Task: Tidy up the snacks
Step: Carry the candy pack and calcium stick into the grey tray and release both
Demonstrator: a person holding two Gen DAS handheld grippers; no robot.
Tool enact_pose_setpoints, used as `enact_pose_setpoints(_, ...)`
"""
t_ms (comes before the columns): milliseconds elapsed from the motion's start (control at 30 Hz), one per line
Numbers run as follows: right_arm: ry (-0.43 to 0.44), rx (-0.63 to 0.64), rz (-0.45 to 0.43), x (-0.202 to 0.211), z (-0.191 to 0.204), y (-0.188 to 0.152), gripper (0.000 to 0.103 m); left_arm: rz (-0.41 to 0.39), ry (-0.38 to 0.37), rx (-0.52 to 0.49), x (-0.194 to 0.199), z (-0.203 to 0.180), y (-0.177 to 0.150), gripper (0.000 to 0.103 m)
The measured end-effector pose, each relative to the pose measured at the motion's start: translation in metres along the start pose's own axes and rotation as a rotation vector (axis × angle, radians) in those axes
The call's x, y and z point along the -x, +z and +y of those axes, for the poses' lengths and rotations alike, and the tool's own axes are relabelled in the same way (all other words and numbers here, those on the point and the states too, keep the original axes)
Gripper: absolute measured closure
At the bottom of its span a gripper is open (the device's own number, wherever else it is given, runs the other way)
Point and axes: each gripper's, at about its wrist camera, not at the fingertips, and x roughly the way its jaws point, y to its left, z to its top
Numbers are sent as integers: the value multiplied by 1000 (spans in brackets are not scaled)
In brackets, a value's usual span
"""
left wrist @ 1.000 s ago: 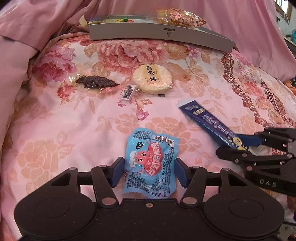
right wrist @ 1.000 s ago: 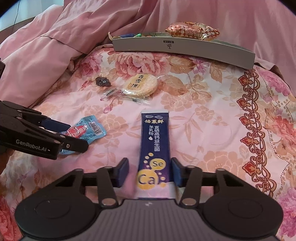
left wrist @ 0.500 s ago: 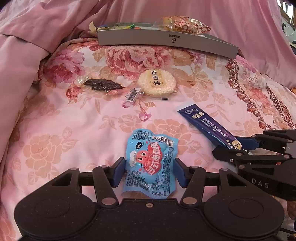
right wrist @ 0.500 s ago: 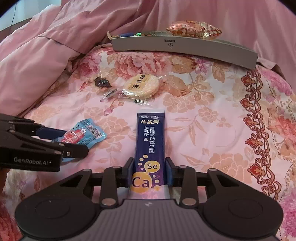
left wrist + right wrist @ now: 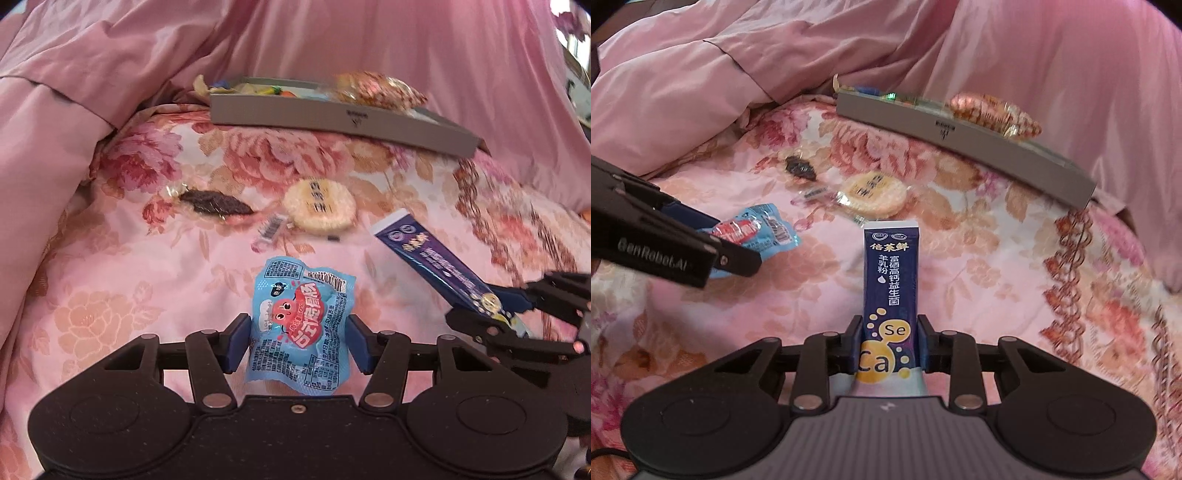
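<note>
My right gripper [image 5: 889,345], angled down toward the tray [image 5: 964,142], has just closed, pinching stick [image 5: 889,280] marked "Se", "Ca"; left gripper [image 5: 299,341] clasps blue packet [image 5: 301,325].

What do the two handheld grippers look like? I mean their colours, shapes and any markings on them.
Both are black linkage grippers with blue pads on the fingers and silver pivot pins. The left gripper has a speckled black body with two round discs; its side carries white "GenRobot.AI" lettering. The right gripper has the same discs, but a ribbed grey centre panel with a small white mark. A black cable shows at its lower left.
</note>
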Motion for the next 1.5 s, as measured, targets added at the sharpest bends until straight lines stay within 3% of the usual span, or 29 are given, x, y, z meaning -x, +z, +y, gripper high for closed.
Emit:
enact_pose_setpoints(233,-26,-4,-87,9,-18,26,71,-56,18,41,-5,3,40,45)
enact_pose_setpoints(500,-34,-43,-187,12,-58,75,71,-190,33,54,-20,4,120,45)
enact_pose_setpoints(767,-75,-10,-229,-9,-101,136,71,-291,60,125,-52,-1,203,45)
enact_pose_setpoints(900,-118,-33,-213,-27,-122,163,71,-314,95,149,-70,-6,221,45)
enact_pose_setpoints(1167,-187,-114,-184,-60,-161,188,71,-269,126,133,-107,-5,233,45)
enact_pose_setpoints(1500,-179,-179,-92,-112,-165,190,70,-165,156,136,-138,5,235,44)
